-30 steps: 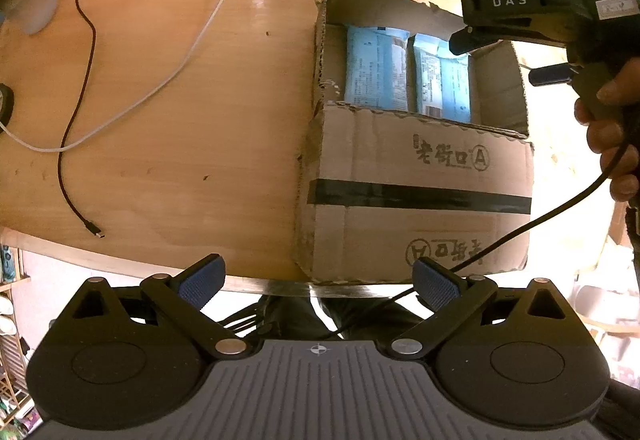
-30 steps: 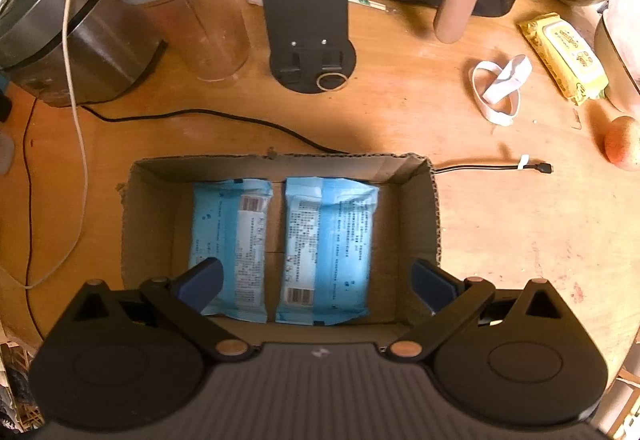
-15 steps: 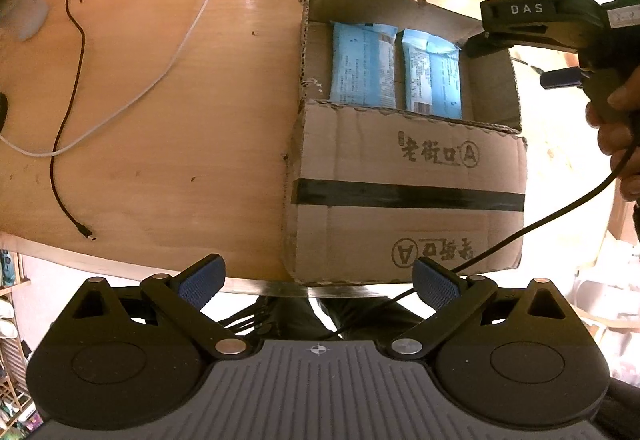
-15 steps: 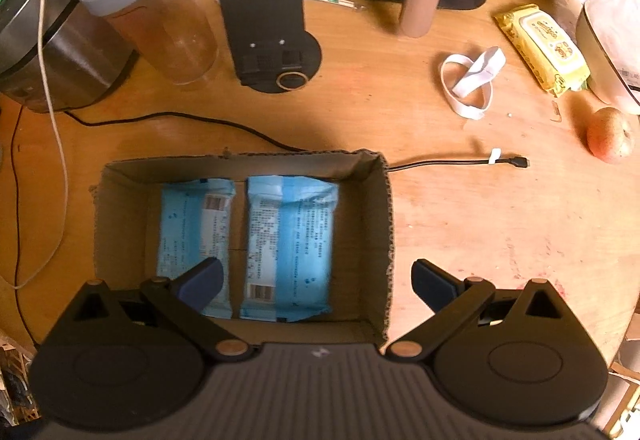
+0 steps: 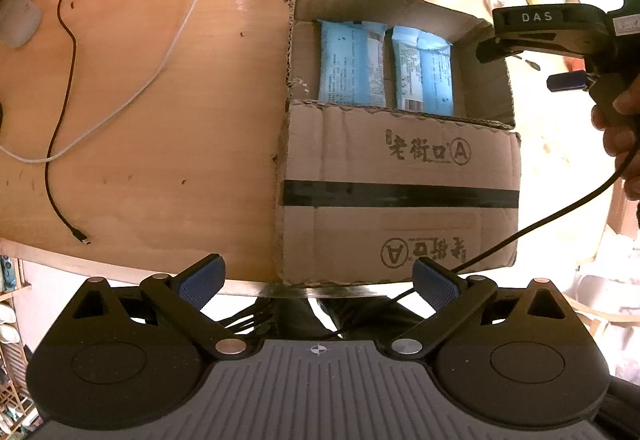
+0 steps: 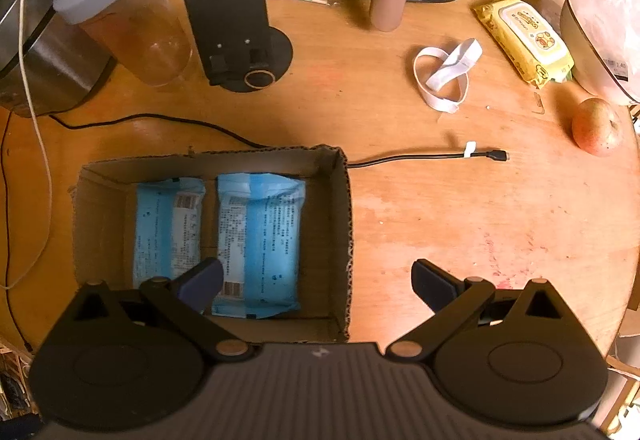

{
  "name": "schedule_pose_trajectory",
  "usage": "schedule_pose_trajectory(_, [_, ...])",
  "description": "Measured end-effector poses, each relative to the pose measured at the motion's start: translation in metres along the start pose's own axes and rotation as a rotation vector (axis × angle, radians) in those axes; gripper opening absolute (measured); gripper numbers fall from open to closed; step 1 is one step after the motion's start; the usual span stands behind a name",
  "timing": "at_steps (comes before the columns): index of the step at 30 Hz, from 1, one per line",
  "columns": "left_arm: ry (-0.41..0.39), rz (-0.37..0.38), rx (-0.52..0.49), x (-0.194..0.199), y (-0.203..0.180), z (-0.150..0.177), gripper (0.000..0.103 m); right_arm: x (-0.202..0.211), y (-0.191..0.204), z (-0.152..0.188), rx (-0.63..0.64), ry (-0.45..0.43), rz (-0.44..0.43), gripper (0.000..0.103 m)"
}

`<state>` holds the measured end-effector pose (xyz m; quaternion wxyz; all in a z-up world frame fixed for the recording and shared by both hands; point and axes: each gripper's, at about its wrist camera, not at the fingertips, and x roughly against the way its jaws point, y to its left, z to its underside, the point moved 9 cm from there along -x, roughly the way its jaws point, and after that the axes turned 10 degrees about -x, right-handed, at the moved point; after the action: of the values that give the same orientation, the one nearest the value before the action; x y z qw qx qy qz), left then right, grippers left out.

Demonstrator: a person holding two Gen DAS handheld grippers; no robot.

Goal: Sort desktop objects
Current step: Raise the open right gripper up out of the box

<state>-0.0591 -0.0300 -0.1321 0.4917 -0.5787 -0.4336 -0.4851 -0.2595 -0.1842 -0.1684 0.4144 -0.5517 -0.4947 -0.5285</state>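
The right gripper (image 6: 312, 278) was held with its jaws spread wide and nothing between them, above the right wall of the cardboard box (image 6: 344, 224); two blue packets (image 6: 260, 236) were already laid side by side inside. The yellow wipes pack (image 6: 524, 38) was seen well ahead and to the right, its long axis slanted from near-right to far-left; it was judged the likely next pick. The left gripper (image 5: 318, 278), likewise open and empty, was kept at the table edge before the box, so the right was clearly nearer.
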Motion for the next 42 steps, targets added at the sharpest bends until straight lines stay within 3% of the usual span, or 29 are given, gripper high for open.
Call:
schedule_pose_trajectory(21, [0.000, -0.016, 0.021, -0.003, 0.003, 0.001, 0.103, 0.001, -0.018, -0.002, -0.004, -0.001, 0.000, 0.103])
schedule_pose_trajectory(42, [-0.030, -0.042, -0.004, -0.001, 0.010, -0.024, 0.103, 0.006, -0.023, 0.008, -0.012, 0.006, -0.006, 0.103])
